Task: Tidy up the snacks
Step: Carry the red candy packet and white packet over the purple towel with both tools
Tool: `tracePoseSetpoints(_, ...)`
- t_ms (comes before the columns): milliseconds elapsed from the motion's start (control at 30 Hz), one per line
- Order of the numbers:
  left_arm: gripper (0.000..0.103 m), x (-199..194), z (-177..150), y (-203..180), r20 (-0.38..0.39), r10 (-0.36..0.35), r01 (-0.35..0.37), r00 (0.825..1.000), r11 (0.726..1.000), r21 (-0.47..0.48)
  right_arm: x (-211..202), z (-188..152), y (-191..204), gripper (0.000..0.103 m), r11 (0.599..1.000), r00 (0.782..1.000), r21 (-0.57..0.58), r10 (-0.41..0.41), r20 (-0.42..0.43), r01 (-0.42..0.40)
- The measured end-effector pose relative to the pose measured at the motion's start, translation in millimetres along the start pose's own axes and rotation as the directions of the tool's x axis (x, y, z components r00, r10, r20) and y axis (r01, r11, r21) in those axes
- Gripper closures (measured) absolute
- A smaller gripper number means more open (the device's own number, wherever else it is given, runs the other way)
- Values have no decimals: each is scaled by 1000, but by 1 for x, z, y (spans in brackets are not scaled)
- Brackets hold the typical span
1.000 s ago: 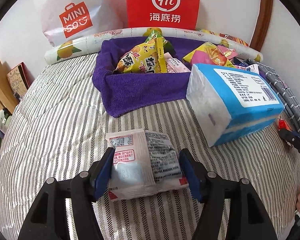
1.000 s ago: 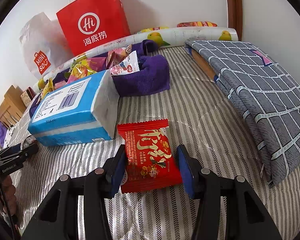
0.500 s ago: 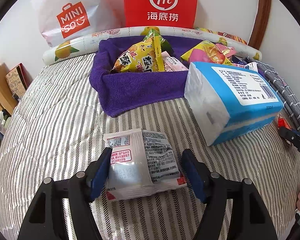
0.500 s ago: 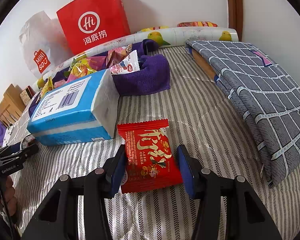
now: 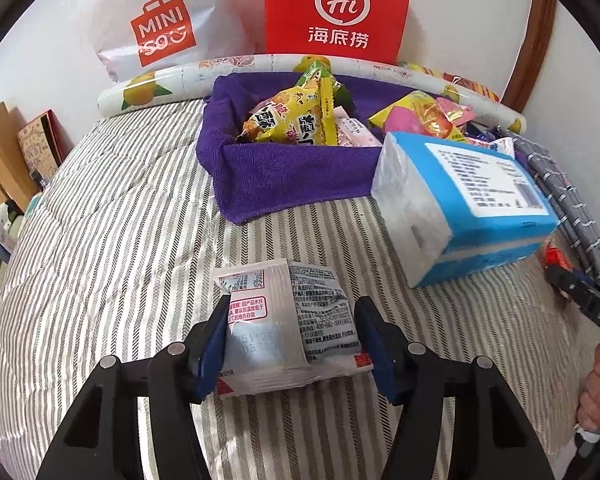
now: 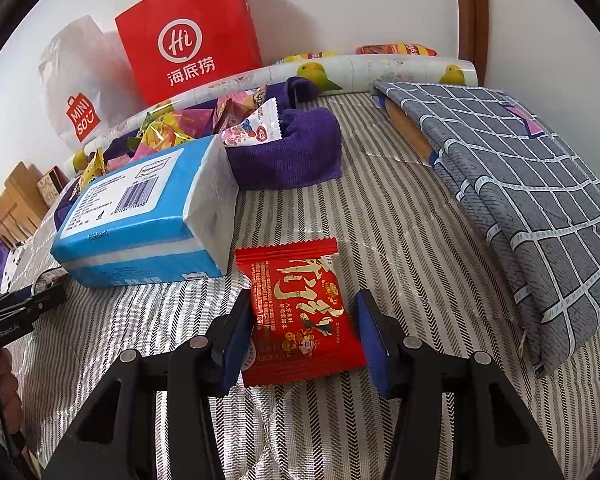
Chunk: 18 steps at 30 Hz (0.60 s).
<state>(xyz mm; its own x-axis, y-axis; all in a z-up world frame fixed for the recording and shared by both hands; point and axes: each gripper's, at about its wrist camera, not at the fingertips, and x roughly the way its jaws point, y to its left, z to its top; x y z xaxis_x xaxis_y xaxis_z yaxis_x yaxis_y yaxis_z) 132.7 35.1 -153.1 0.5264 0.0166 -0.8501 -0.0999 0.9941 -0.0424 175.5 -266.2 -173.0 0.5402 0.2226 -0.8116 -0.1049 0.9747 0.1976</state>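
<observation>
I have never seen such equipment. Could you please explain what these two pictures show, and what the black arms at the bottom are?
There is no robot. A person holds a two-finger gripper in each hand, and each gripper has a camera looking along its fingers. That gives two pictures, one per hand.

The left gripper is closing its jaws on a white snack packet. The right gripper holds a red snack packet between its blue pads.

All this is over a striped bed cover. On the cover are a purple cloth box full of snacks and a blue tissue pack. A red paper bag stands behind, by the wall.
</observation>
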Motion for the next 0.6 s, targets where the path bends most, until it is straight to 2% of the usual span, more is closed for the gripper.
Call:
tracePoseSetpoints(100,45,-6,-2,1,-9,-29,29,1000,999,-16,-1,0,-1,53,1000,1000,2,6,3,-6)
tracePoseSetpoints(300,45,-19,-3,0,0,-22,22,1000,1000,6,-12,-4,9,54,999,1000,-39,-4,8,5)
tracePoseSetpoints(600,45,-41,7,-10,28,-69,68,997,998,15,-66,-9,45,54,993,996,-119,30,82,-20)
